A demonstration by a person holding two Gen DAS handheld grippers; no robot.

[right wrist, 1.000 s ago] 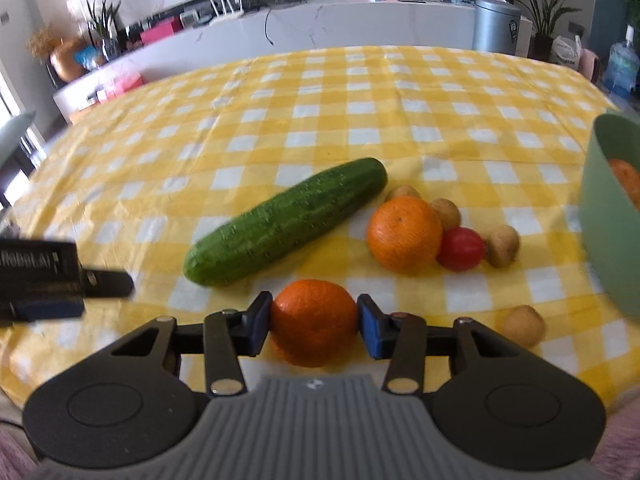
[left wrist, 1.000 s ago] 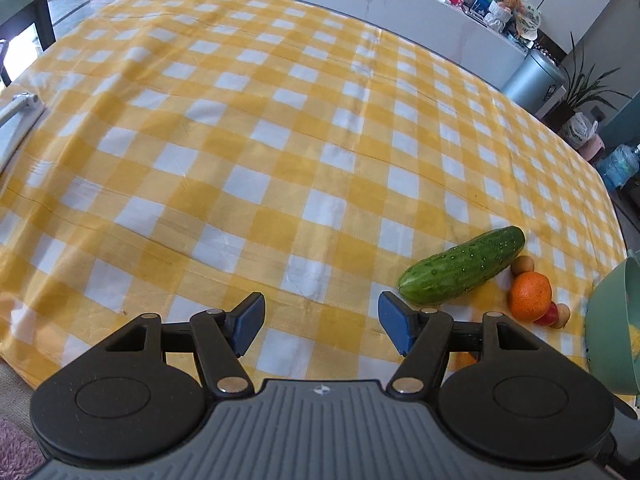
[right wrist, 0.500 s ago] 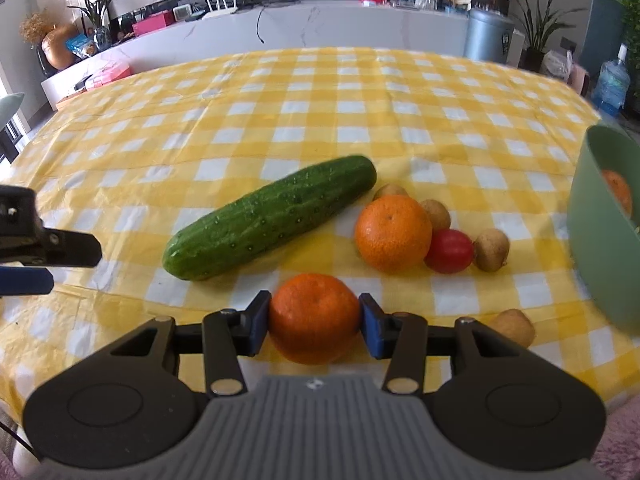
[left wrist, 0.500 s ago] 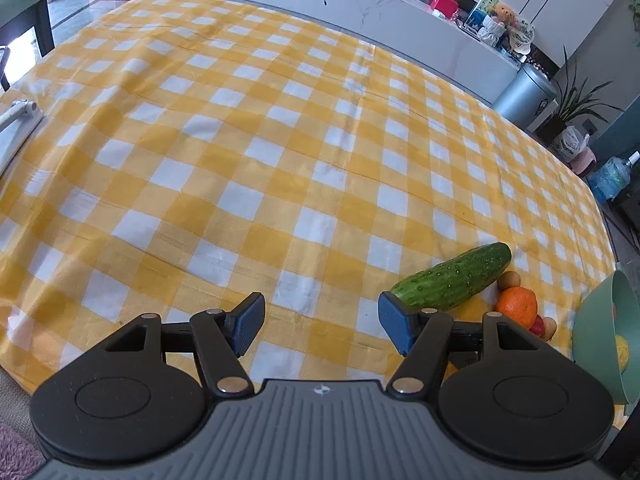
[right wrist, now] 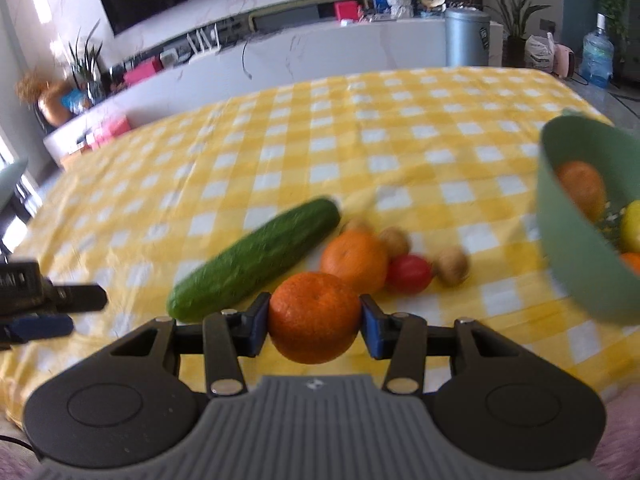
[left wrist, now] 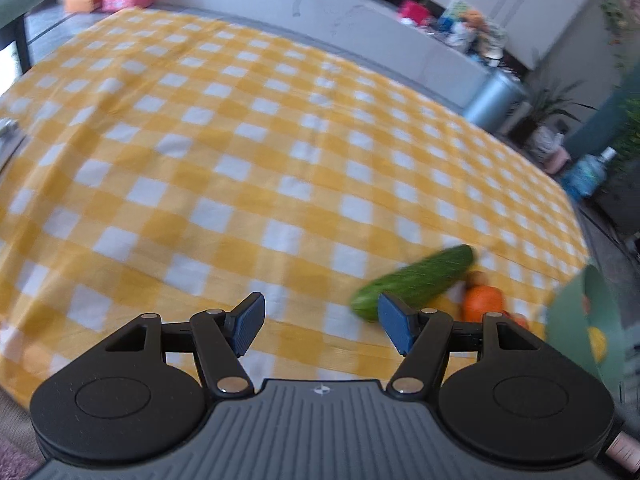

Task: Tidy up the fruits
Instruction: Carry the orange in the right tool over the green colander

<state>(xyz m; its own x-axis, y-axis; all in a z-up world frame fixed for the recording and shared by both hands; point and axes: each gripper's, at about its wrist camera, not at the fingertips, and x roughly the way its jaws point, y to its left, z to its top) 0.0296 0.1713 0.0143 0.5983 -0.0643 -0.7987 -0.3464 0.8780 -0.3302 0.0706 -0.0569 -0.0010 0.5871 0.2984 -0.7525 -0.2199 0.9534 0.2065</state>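
My right gripper (right wrist: 314, 322) is shut on an orange (right wrist: 314, 316), held just above the yellow checked cloth. Behind it lie a cucumber (right wrist: 256, 258), a second orange (right wrist: 354, 260), a red tomato (right wrist: 410, 274) and small brown fruits (right wrist: 452, 266). A green bowl (right wrist: 568, 240) at the right holds an orange and a yellow fruit. My left gripper (left wrist: 320, 328) stands open over bare cloth with nothing between its pads. In its blurred view the cucumber (left wrist: 416, 280), the second orange (left wrist: 482, 302) and the bowl (left wrist: 572, 320) sit to its right.
The checked tablecloth (left wrist: 240, 160) stretches far back and left. The left gripper's finger (right wrist: 60, 304) juts in at the left edge of the right wrist view. A grey bin (right wrist: 466, 38) and a counter stand beyond the table.
The right gripper has lifted the orange off the cloth and swung toward the bowl, which now shows its inside. The left view has tilted up and blurred; its jaws stay as wide.
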